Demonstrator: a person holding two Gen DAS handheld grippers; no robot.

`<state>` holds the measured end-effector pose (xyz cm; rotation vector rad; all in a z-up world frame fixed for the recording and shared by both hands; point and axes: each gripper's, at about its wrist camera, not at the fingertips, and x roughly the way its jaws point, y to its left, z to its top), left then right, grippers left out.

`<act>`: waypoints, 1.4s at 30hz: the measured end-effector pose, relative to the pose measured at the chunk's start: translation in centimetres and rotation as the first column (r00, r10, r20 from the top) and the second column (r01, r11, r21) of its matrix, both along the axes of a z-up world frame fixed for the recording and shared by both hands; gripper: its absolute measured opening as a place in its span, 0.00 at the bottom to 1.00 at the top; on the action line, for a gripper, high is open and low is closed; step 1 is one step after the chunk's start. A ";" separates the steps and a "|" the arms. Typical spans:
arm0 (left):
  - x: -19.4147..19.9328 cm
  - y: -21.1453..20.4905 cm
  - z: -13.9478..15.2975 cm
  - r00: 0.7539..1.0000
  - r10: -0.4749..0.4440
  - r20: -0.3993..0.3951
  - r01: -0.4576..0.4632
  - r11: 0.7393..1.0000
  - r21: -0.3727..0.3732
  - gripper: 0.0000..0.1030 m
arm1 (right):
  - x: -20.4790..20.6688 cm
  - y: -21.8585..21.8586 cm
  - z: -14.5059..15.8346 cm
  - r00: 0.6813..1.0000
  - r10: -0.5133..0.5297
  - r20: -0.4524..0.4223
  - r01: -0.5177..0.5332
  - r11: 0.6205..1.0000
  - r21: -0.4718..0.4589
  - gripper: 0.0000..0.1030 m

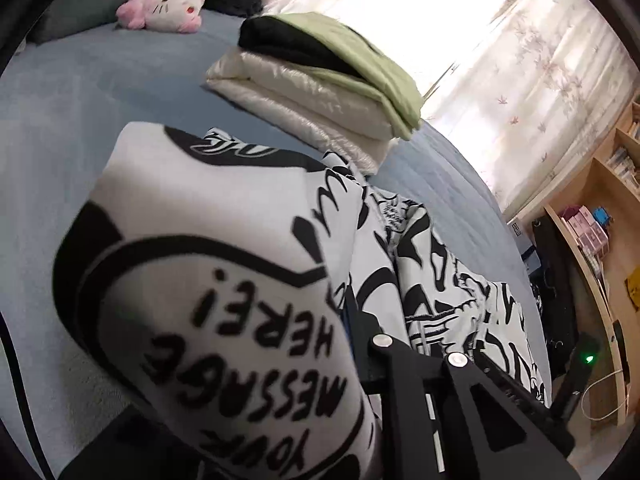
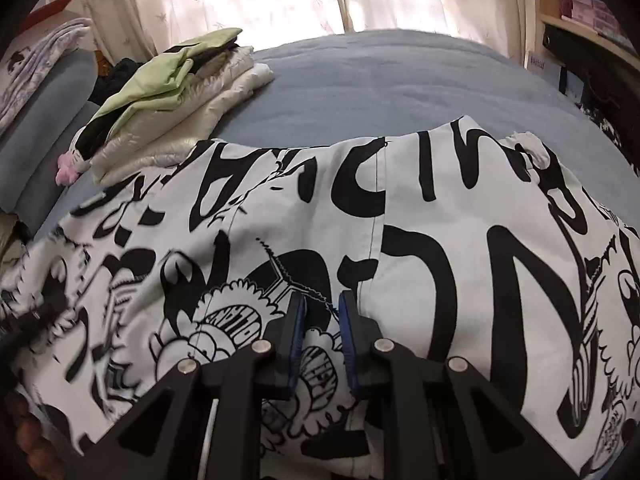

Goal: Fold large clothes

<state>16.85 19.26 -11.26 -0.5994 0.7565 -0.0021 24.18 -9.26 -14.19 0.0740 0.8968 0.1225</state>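
From the left wrist view, I have the black-and-white comic-print garment (image 1: pixel 208 280) draped right over the left gripper (image 1: pixel 352 320); a fold lettered "YOUR MESSAGE HERE!" fills the lower left of the frame and hides one finger. Only the other finger's black linkage shows at lower centre, so I cannot see the tips meet, but the cloth rises from between them and I judge the jaws nearly closed and pinching it. The gripper tilts downward over the blue bedspread (image 1: pixel 80 92). A stack of folded clothes (image 1: pixel 320 92), cream beneath, black and pale green on top, sits in the upper middle, with a pink-and-white plush toy (image 1: pixel 168 8) at upper left.

From the right wrist view, the same garment (image 2: pixel 400 220) spreads across the middle and lower frame on the bedspread (image 2: pixel 380 80). The right gripper (image 2: pixel 322 320) points steeply down at it, its blue-padded fingers (image 2: pixel 298 320) a narrow gap apart, with printed cloth visible in that gap; whether the pads press it, I cannot tell. The folded stack (image 2: pixel 172 108) lies at upper left.

To do this fold well, I would secure the right pinch on a single layer before lifting, keep both hands level, and carry the edge over evenly so the seam stays straight.
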 end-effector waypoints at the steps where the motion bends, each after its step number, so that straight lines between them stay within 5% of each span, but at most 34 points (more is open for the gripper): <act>1: -0.1 -0.3 0.5 1.000 -0.005 0.006 0.005 1.000 0.008 0.12 | -0.1 0.1 0.0 1.000 -0.003 0.004 0.003 1.000 0.000 0.17; 7: -0.5 -4.3 5.3 0.989 -0.101 0.108 0.090 0.991 0.102 0.11 | -0.8 -0.6 -0.3 1.000 -0.010 0.025 0.009 0.999 0.050 0.17; 15: -0.2 -12.7 11.0 0.937 -0.285 0.202 0.243 0.947 0.207 0.11 | -1.9 -2.5 -0.6 1.000 -0.017 -0.004 0.018 0.975 0.220 0.17; 23: -0.2 -20.3 13.0 0.886 -0.406 0.225 0.349 0.903 0.252 0.11 | -4.5 -4.9 -1.2 0.997 0.024 -0.072 0.007 0.914 0.405 0.17; 26: -0.2 -23.8 13.4 0.852 -0.474 0.223 0.406 0.866 0.291 0.11 | -5.8 -6.6 -1.3 0.992 0.037 -0.121 0.030 0.858 0.512 0.17; 29: -0.2 -27.7 13.4 0.816 -0.538 0.211 0.458 0.824 0.334 0.11 | -8.1 -10.1 -0.5 0.989 0.022 -0.147 0.075 0.782 0.618 0.16; 35: -0.2 -37.3 11.1 0.744 -0.651 0.153 0.554 0.728 0.405 0.11 | -14.7 -21.1 1.8 0.954 -0.276 -0.115 0.294 0.796 0.529 0.17; 37: 1.2 -40.7 8.3 0.737 -0.673 0.072 0.564 0.670 0.482 0.12 | -17.0 -25.4 2.4 0.914 -0.390 -0.113 0.388 0.758 0.524 0.17; 41: 2.1 -47.0 -0.4 0.740 -0.641 -0.204 0.601 0.494 0.629 0.16 | -20.3 -30.5 3.5 0.840 -0.532 -0.108 0.515 0.717 0.471 0.17; 42: 2.0 -47.6 -1.5 0.740 -0.636 -0.218 0.598 0.473 0.648 0.18 | -20.7 -31.4 3.7 0.829 -0.548 -0.108 0.531 0.714 0.456 0.17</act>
